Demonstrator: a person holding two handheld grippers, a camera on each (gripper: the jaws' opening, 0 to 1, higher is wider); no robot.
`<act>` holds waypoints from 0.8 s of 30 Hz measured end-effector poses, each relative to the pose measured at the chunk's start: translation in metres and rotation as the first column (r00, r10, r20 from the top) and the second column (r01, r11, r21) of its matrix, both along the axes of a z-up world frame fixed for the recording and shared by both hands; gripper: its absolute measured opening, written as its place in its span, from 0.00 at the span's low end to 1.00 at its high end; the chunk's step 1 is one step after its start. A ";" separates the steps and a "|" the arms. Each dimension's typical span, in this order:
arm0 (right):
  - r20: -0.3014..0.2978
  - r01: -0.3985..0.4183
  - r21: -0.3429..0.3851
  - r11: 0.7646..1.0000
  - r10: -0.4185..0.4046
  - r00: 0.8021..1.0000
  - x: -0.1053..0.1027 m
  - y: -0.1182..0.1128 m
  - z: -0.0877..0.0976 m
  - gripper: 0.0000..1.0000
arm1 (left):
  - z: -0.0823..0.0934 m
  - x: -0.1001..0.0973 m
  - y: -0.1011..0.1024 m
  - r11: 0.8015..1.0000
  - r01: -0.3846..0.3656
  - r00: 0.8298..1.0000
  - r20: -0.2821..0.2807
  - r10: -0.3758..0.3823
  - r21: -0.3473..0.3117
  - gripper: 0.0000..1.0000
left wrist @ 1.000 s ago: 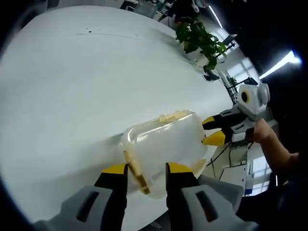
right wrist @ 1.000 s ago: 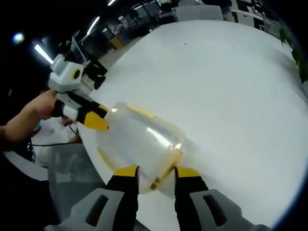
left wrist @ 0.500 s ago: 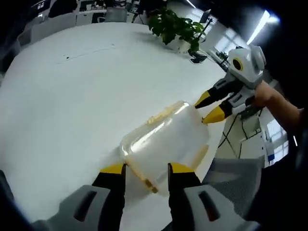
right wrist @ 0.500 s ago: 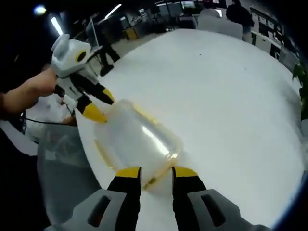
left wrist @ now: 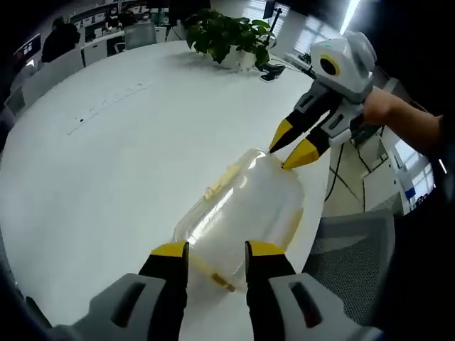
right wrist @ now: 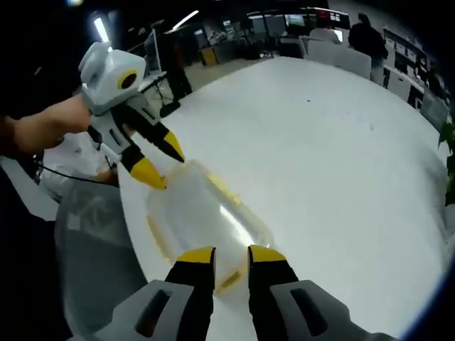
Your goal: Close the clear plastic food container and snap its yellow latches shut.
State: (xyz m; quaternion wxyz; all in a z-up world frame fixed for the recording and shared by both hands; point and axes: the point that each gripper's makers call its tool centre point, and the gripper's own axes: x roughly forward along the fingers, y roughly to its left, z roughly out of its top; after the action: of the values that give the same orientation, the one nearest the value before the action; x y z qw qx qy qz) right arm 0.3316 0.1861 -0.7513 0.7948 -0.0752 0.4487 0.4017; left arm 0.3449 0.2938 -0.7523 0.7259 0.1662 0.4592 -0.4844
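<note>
The clear plastic container (left wrist: 245, 206) lies lid-on near the table's edge, with yellow latches along its rim. My left gripper (left wrist: 213, 250) stands open astride one end, and that end's yellow latch (left wrist: 213, 275) sits between the jaws. In the right gripper view the left gripper (right wrist: 158, 163) touches the container's (right wrist: 202, 213) far end. My right gripper (right wrist: 222, 254) straddles the opposite end with a narrow gap, the end latch (right wrist: 227, 280) lying in that gap. From the left gripper view, the right gripper (left wrist: 289, 148) has its tips apart at the far end.
The white round table (left wrist: 106, 156) spreads wide beyond the container. A potted plant (left wrist: 227, 35) stands at its far side. A grey chair (left wrist: 355, 249) sits just past the table edge, beside the container. A person's hand (left wrist: 387, 114) holds the right gripper.
Both views have swung, so the room behind has shifted. Each gripper has kept its place at its end of the container. The right gripper's jaws have drawn closer together.
</note>
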 end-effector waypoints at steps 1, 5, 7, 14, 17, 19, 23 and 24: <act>0.002 -0.005 0.000 1.000 0.005 1.000 0.001 0.001 0.000 0.15 | 0.001 -0.001 -0.002 1.000 0.020 1.000 0.008 -0.020 0.003 0.30; 0.007 -0.028 0.002 1.000 0.028 1.000 0.002 0.009 0.000 0.14 | 0.002 -0.004 -0.011 0.988 0.150 0.986 0.074 -0.152 0.035 0.29; 0.007 -0.038 0.005 0.999 0.038 0.999 0.003 0.014 0.000 0.14 | 0.003 -0.007 -0.015 0.970 0.231 0.963 0.127 -0.239 0.074 0.28; 0.024 -0.089 -0.004 0.996 0.089 0.996 0.007 0.037 -0.001 0.13 | 0.001 -0.019 -0.035 0.958 0.284 0.950 0.118 -0.288 0.046 0.27; 0.030 -0.113 -0.007 0.994 0.113 0.993 0.007 0.044 -0.001 0.13 | -0.002 -0.022 -0.037 0.951 0.306 0.945 0.108 -0.310 0.050 0.27; 0.038 -0.134 -0.017 0.991 0.134 0.990 0.008 0.048 -0.002 0.13 | -0.004 -0.025 -0.037 0.945 0.323 0.939 0.106 -0.327 0.059 0.27; 0.033 -0.151 -0.026 0.988 0.152 0.988 0.009 0.052 -0.003 0.14 | -0.005 -0.027 -0.037 0.940 0.334 0.935 0.105 -0.339 0.064 0.30; 0.035 -0.152 -0.027 0.988 0.153 0.988 0.011 0.053 -0.002 0.14 | -0.006 -0.027 -0.037 0.940 0.336 0.934 0.105 -0.341 0.066 0.30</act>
State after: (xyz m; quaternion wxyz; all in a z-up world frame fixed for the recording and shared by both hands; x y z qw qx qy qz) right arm 0.3422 0.2387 -0.7535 0.7690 -0.1263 0.4316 0.4542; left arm 0.3176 0.2570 -0.7582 0.6527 0.2874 0.3926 -0.5807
